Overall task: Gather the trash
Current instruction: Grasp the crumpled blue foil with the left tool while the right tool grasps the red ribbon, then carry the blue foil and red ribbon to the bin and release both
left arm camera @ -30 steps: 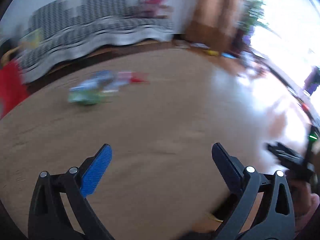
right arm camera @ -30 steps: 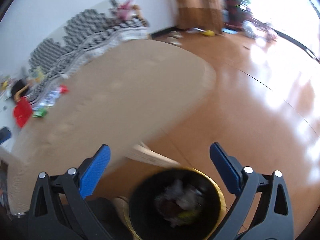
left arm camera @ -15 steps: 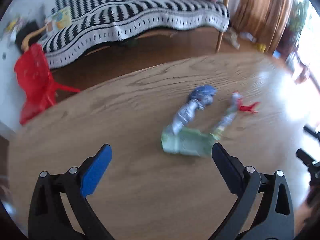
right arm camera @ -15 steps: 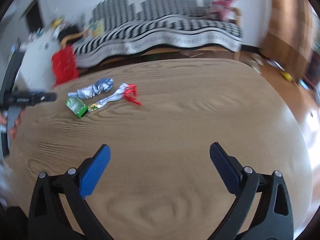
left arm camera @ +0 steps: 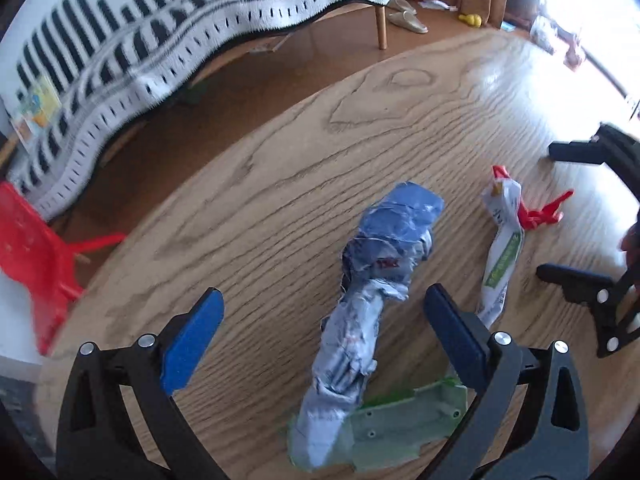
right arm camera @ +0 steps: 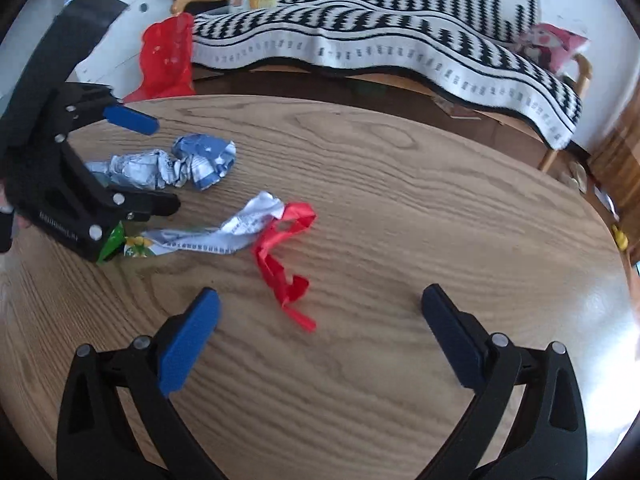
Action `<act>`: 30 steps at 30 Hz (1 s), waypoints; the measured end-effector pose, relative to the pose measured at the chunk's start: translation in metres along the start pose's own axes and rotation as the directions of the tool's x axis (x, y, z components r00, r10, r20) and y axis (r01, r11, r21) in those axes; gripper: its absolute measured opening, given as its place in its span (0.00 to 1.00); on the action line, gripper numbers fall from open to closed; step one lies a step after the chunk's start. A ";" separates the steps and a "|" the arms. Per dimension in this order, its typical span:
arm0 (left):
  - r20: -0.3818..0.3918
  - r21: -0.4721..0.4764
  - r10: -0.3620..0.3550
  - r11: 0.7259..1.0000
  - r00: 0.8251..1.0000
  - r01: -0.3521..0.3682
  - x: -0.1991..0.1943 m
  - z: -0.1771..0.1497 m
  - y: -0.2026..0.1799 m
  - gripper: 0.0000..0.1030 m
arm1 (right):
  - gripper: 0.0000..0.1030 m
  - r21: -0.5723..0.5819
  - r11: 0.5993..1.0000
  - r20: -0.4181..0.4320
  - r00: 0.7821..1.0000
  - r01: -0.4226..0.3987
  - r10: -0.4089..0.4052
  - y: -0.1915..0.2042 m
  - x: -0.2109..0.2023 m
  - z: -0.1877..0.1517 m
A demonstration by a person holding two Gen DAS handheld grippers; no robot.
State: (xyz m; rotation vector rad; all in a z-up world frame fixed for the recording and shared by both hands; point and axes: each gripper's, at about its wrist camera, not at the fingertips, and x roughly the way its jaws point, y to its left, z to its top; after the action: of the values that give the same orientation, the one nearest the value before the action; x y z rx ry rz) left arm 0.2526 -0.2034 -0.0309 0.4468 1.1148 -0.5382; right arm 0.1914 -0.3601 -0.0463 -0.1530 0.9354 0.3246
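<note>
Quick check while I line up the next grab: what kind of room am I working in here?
Most likely a home living room: a wooden table with crumpled wrappers, a sofa under a black-and-white patterned throw, and slippers and a small yellow toy on the wood floor.

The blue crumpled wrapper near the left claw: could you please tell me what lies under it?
Its near end lies on a pale green plastic piece, which rests on the wooden table. The blue crumpled wrapper covers that piece's left part.
</note>
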 end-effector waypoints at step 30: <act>0.209 0.010 -0.065 0.998 0.976 0.065 -0.168 -0.092 -0.130 0.19 | 0.10 0.171 0.985 0.138 0.990 -0.022 -0.002 0.033 -0.199 -0.100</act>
State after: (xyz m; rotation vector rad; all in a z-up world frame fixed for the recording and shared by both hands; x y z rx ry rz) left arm 0.0508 -0.2214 0.0808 0.3485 0.9281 -0.6300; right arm -0.0055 -0.3974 0.0565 0.0329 0.8229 0.2591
